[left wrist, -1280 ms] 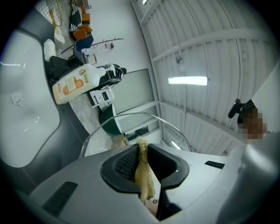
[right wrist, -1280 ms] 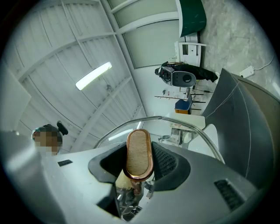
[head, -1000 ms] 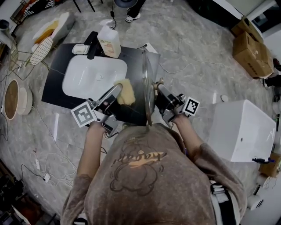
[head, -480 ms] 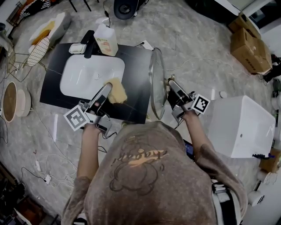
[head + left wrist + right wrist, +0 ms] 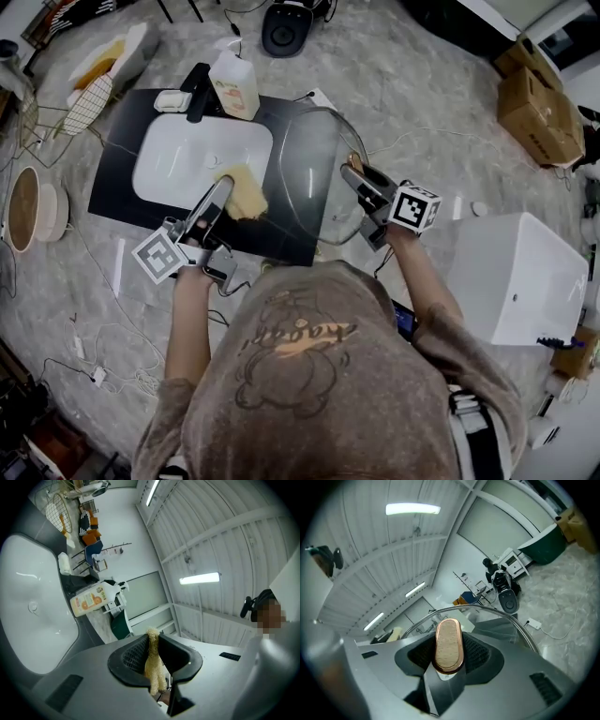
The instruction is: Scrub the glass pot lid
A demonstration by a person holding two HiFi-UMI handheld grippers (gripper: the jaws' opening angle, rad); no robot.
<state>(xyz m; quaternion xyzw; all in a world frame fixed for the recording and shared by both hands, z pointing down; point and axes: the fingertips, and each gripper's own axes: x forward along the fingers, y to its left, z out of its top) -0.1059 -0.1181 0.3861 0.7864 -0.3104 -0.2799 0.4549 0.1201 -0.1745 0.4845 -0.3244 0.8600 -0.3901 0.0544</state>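
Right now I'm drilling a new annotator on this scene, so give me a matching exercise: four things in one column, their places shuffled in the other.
1. glass pot lid
2. yellow scrubber
3. detergent bottle
4. white basin

A. set into the black countertop
B. between the fingers of the left gripper
C. held by its wooden knob in the right gripper
D. standing at the countertop's far edge

Pairs: 1-C, 2-B, 3-D, 4-A.

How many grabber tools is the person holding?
2. The left gripper pinches a yellow scrubber by the sink; the right gripper clamps the handle of the glass lid.
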